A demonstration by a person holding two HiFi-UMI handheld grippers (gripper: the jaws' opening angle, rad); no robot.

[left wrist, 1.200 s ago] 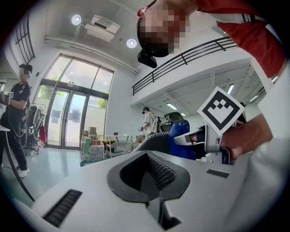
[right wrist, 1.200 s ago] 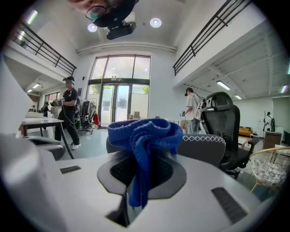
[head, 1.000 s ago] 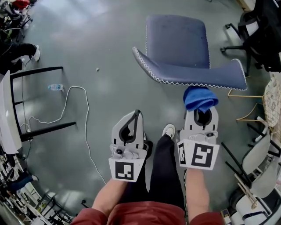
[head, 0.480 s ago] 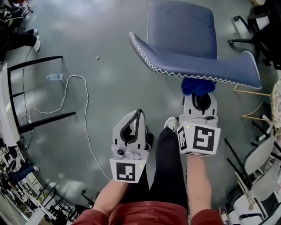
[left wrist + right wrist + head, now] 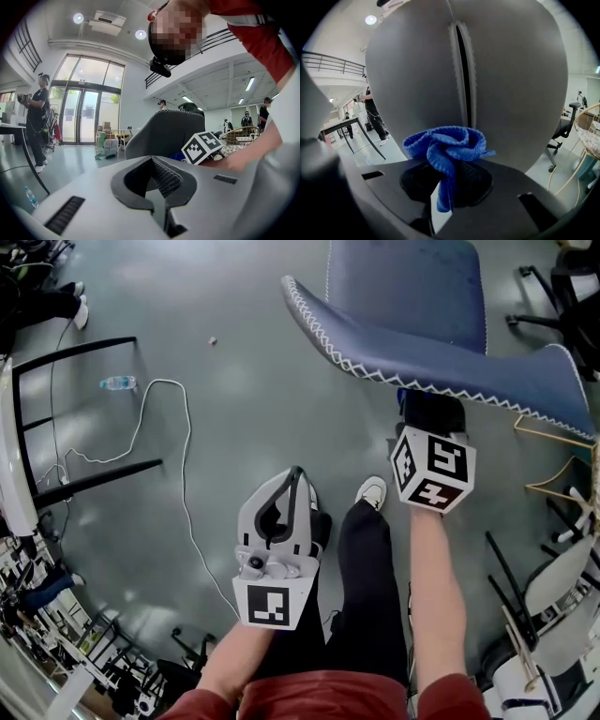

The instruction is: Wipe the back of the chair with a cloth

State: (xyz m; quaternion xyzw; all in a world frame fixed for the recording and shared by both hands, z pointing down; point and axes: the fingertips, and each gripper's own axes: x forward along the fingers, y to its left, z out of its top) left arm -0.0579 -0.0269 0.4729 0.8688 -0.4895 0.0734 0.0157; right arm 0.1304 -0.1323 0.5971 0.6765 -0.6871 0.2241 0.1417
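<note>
My right gripper (image 5: 431, 418) is up against the rear of the chair (image 5: 412, 315), its front end tucked under the stitched edge of the backrest, so the head view shows mostly its marker cube. The right gripper view shows its jaws pinching the blue cloth (image 5: 446, 145). One tail of the fabric hangs down between the pads, and the rest is bunched in loose folds above the tips. The bunch sits low against the backrest's outer shell, just beside the vertical seam (image 5: 461, 70) that runs down the middle. It looks to be touching the shell, though I can't be sure of contact from this angle. In the head view the cloth is hidden beneath the backrest.

My left gripper (image 5: 286, 501) hangs lower and nearer my body, well apart from the chair and over my dark trouser leg. Its jaws are pressed together at the tips with nothing between them — only the oval gap behind the ribbed pads. Its own view looks across at the chair's rear and the right gripper's marker cube.

On the grey floor to my left a white cable (image 5: 183, 474) loops past the black legs of a table (image 5: 80, 395), and a water bottle (image 5: 119, 382) lies near them. My white shoe (image 5: 372, 491) shows between the two grippers.
</note>
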